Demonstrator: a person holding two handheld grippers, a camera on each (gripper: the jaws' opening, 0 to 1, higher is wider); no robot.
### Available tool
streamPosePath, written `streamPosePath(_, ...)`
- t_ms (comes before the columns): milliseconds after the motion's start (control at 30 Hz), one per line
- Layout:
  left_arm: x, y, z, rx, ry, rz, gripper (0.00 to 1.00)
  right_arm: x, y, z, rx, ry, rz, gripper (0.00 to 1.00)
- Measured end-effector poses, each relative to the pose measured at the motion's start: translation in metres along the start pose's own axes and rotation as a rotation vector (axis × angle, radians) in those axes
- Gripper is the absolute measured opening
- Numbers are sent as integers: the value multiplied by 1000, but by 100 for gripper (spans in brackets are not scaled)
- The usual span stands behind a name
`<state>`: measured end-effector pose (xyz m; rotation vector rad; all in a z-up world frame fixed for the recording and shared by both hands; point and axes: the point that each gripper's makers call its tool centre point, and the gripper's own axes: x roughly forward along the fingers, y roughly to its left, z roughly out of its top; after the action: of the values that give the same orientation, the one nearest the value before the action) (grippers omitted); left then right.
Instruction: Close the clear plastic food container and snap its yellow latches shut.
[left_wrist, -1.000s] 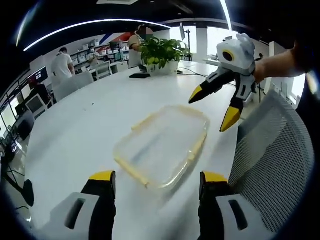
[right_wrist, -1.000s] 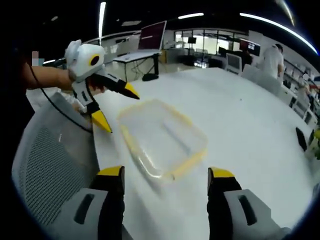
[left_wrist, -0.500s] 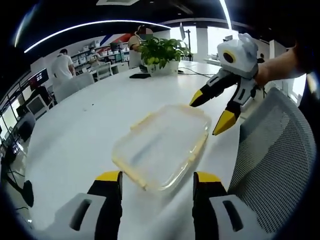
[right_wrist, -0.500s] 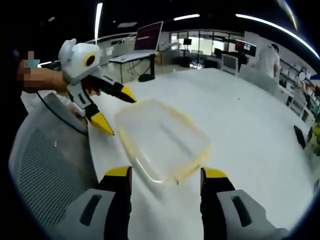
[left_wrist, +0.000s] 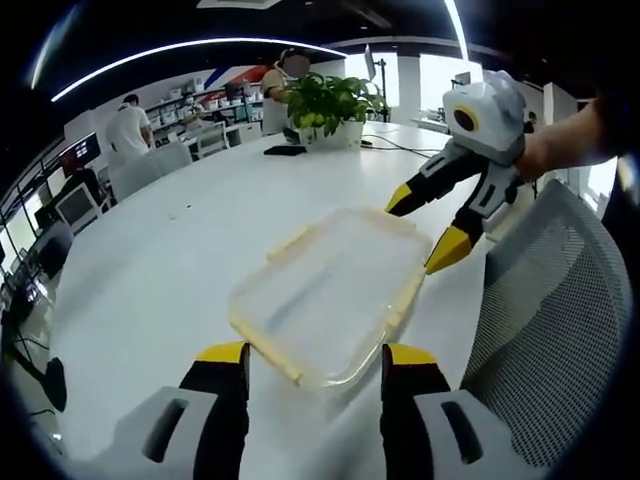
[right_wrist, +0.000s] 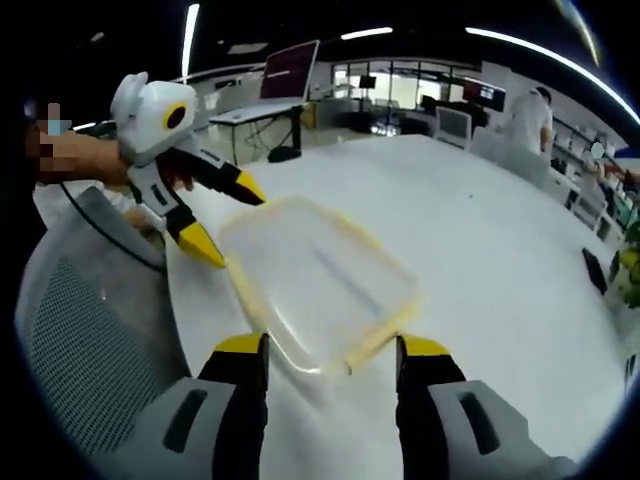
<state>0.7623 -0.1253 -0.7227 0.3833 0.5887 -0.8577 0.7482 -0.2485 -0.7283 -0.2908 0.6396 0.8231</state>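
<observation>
The clear plastic food container (left_wrist: 330, 285) lies flat on the white table (left_wrist: 160, 260) with its lid on and yellow latches (left_wrist: 404, 292) along its rim. In the left gripper view my left gripper (left_wrist: 315, 362) is open, its yellow-tipped jaws standing either side of the container's near end. My right gripper (left_wrist: 425, 228) comes in from the upper right, open, with its tips straddling the far end. In the right gripper view the same container (right_wrist: 320, 275) sits just ahead of my open right gripper (right_wrist: 330, 350). The left gripper (right_wrist: 228, 218) is open at the container's far left end.
A grey mesh chair (left_wrist: 545, 330) stands close to the table edge beside the container. A potted plant (left_wrist: 325, 105) and a dark phone (left_wrist: 283, 151) sit at the table's far end. People and desks with monitors (right_wrist: 295, 75) are in the background.
Both grippers have drawn nearer to the container's ends. Each view's own jaws have narrowed a little. The container has stayed in place on the table.
</observation>
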Motion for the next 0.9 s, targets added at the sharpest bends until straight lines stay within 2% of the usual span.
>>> streamPosePath(433, 9, 12, 6, 1, 6, -1, 48, 7, -12, 6, 4, 3, -6, 48)
streamPosePath(900, 26, 32, 17, 4, 12, -2, 48, 20, -36, 18, -5, 11, -17, 49)
